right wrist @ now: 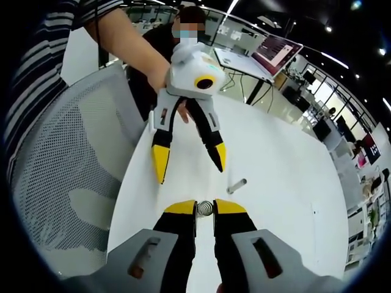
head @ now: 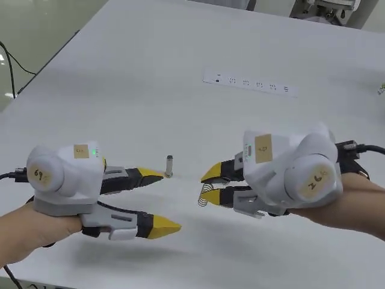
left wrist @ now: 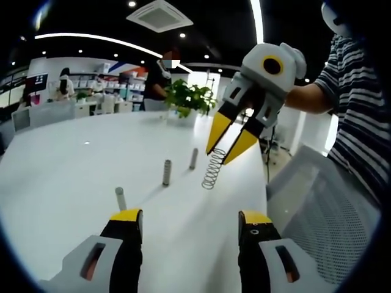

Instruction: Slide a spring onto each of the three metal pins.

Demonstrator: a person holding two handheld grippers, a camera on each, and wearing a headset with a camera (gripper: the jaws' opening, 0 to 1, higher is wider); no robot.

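Over at the left, the left gripper (head: 162, 200) hovers above the white table (head: 150, 72), its yellow-tipped jaws wide apart with nothing between them. In the left gripper view three metal pins stand upright ahead of those jaws: the nearest pin (left wrist: 120, 198) just beyond the left tip, then the middle pin (left wrist: 166, 173), then the farthest pin (left wrist: 193, 159). Just right of that last one hangs the spring (left wrist: 212, 170), its upper end pinched between the tips of the right gripper (head: 207, 185). A power strip (head: 249, 83) lies well beyond both grippers.
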